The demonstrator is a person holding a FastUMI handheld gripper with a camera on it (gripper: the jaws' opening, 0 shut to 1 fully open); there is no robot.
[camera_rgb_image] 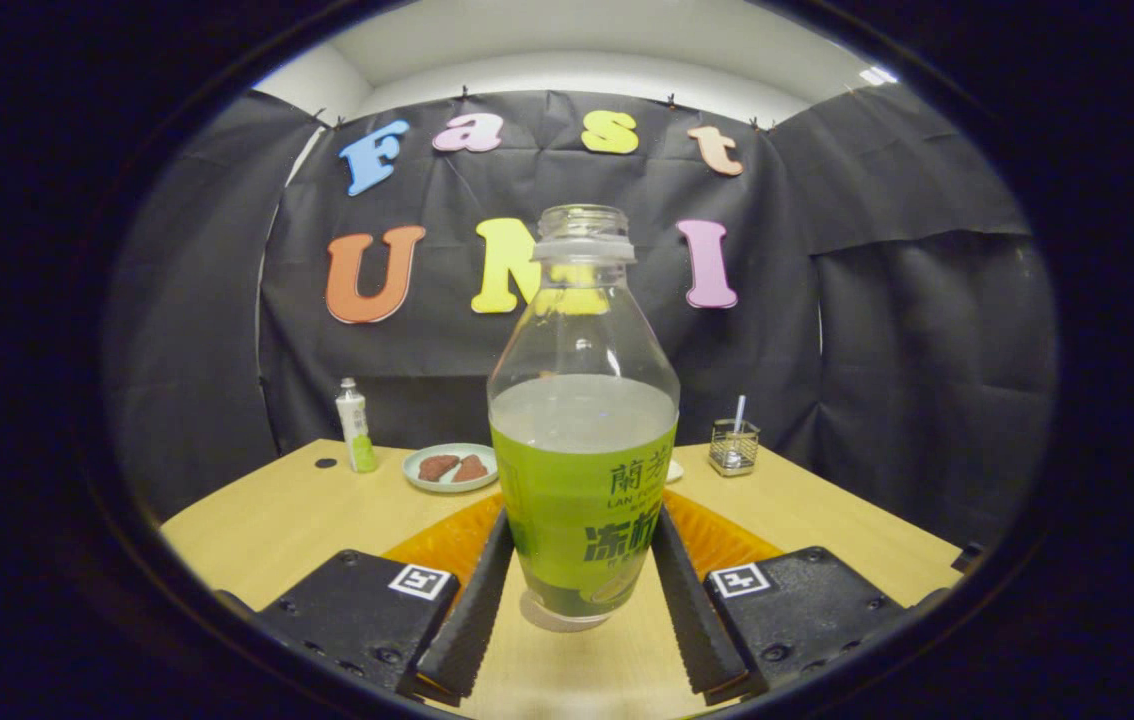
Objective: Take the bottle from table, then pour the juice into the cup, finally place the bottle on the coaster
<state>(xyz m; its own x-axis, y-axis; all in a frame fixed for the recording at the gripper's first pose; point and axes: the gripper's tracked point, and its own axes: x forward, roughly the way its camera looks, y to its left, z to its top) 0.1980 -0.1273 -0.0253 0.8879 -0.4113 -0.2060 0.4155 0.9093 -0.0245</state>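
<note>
bottle's in the grip, upright, no cap on

so the gripper (582, 590) has its two fingers (472, 600) pressed up against either side of the bottle (582, 440), down low on the green label. looks clamped on it from both sides. the bottle stands straight up between them, cap off, clear glassy top half and liquid up to about the middle of the body. its base sits right over the wooden table (267, 520), but i can't tell if it's touching the tabletop or lifted a hair.

just behind the bottle, peeking out on both sides of the fingers, there's an orange coaster (447, 540) lying flat on the table.

further out beyond the fingers: off to the left a small plate (451, 466) with two brownish pieces on it, and farther left a little bottle (355, 425) with a green label, standing upright. off to the right, a small wire holder (733, 446) with a white stick poking out of it. something pale sits right behind the bottle's right edge, too hidden to make out.
</note>
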